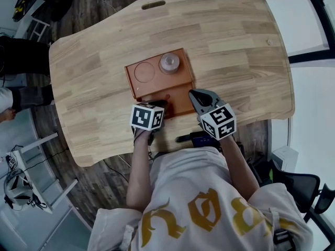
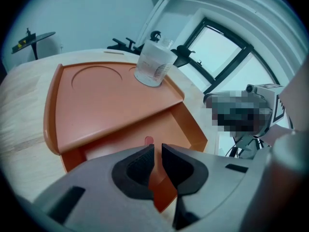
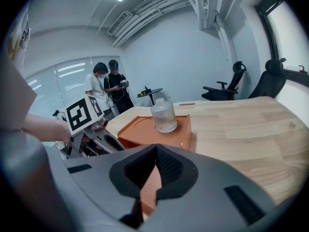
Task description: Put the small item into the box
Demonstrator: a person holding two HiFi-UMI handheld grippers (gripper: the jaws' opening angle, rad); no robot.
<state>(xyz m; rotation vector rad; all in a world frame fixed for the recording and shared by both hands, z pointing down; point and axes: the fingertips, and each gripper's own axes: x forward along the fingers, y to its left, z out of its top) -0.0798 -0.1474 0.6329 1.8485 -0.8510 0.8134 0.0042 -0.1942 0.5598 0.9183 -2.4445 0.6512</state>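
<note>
1. You had the left gripper [image 1: 158,105] [image 2: 158,147] at the near edge of the orange box [image 1: 180,83] [image 2: 111,105]. Its jaws were pinched down to a thin slit, and a thin orange flap [image 2: 161,190] of the box was clamped edge-on between the pads.
2. Your right gripper [image 1: 193,94] [image 3: 155,147] sat at the box's near right corner, just beside the left one. Its jaws were drawn together until the tips met. An orange edge of the box [image 3: 159,134] showed in the narrow gap behind the tips (it read as gripped, much like the left side).
3. The small jar [image 1: 169,62] [image 2: 154,64] [image 3: 164,115], clear and round, stood upright on top of the box. It rested on the far right part of the flat orange upper panel, well apart from both grippers.
4. Beside the jar on that same panel lay a round recess [image 1: 144,72] [image 2: 94,79] with nothing in it.
5. Under the upper panel, the left gripper view showed a lower orange cavity open towards you.
6. The box lay near the middle of the light wooden table [image 1: 235,46] [image 3: 251,124], and you stood at the near edge.
7. In the right gripper view, two people [image 3: 107,88] stood beyond the far end of the table.
</note>
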